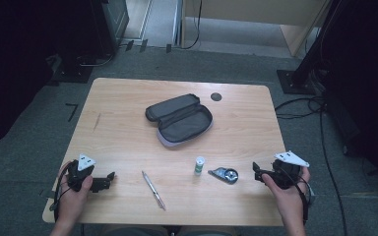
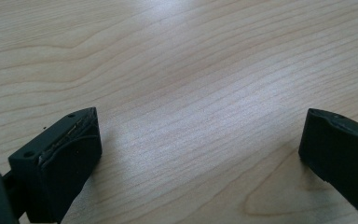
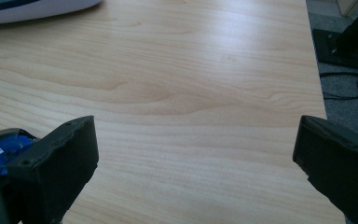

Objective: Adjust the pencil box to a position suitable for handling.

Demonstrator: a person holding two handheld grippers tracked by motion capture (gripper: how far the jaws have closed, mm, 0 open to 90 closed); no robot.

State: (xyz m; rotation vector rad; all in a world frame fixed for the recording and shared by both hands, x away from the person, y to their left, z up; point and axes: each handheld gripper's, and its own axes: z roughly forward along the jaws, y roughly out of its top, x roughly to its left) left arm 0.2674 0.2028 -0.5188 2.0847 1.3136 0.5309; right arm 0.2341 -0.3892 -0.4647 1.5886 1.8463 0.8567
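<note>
Your wooden desk (image 1: 128, 123) carries an unzipped grey pencil case (image 1: 179, 119) at centre, nothing visible inside. At 6 o'clock from it lie a pen (image 1: 153, 190), glue stick (image 1: 199, 165) and correction tape (image 1: 224, 174). Your left gripper (image 1: 109, 179) and right gripper (image 1: 256, 172) rest with fingers spread, released.

I count one table (image 1: 128, 98) in front of me. On it I've got one open grey pencil case (image 1: 179, 120), one pen (image 1: 153, 190), one small glue stick (image 1: 199, 165) and one correction tape dispenser (image 1: 224, 174). Two grippers: left (image 1: 109, 179) and right (image 1: 257, 171).
</note>
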